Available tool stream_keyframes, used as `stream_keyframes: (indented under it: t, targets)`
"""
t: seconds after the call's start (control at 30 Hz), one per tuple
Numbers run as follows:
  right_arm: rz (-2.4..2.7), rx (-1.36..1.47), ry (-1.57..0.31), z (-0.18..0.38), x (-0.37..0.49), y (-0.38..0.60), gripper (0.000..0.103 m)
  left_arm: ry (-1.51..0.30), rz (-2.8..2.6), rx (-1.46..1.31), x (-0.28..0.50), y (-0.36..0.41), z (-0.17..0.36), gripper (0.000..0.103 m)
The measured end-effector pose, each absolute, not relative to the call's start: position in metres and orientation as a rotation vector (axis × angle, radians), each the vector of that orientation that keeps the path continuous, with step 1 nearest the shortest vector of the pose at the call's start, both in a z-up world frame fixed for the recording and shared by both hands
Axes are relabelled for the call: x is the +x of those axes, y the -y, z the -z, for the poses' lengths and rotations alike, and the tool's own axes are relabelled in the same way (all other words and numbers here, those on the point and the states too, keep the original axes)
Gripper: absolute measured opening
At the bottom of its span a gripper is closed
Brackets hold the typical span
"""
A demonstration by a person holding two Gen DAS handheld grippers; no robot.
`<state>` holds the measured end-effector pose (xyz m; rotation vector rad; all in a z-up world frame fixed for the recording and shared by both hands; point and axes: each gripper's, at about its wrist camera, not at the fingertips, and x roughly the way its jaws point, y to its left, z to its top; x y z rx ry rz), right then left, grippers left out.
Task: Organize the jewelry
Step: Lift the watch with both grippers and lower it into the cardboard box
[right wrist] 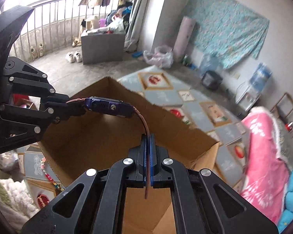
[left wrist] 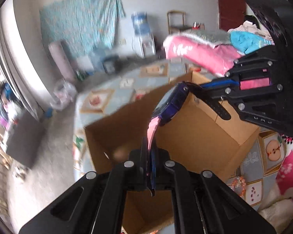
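Note:
A watch with a purple case (left wrist: 171, 105) and pink straps hangs between both grippers above an open cardboard box (left wrist: 195, 142). My left gripper (left wrist: 149, 146) is shut on one pink strap. My right gripper (right wrist: 148, 142) is shut on the other strap; the watch case (right wrist: 109, 107) shows ahead of it over the box (right wrist: 99, 142). The right gripper also shows at the right of the left wrist view (left wrist: 187, 86), and the left gripper at the left of the right wrist view (right wrist: 76, 107). Both are closed.
The box stands on a patterned tablecloth (right wrist: 166, 95). A pink bead bracelet (left wrist: 238, 183) and a bead string (right wrist: 48, 173) lie beside the box. A pink blanket (right wrist: 263, 156) is piled at the right. A grey box (right wrist: 102, 46) stands on the floor.

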<state>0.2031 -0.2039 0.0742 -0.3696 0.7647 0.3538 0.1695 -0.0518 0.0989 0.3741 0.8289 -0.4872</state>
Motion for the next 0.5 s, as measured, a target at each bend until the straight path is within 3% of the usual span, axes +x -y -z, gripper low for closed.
stream_keyframes:
  t: [0.13,0.5]
  targets:
    - [-0.422,-0.339,-0.979,-0.045,0.234,0.209,0.001,-1.052,0.498,0.309,0.22,0.052,-0.07,0.003]
    - [-0.479,-0.332,-1.289,-0.004,0.302,0.204,0.001,-1.332,0.441,0.295,0.289,0.063,-0.023,0.004]
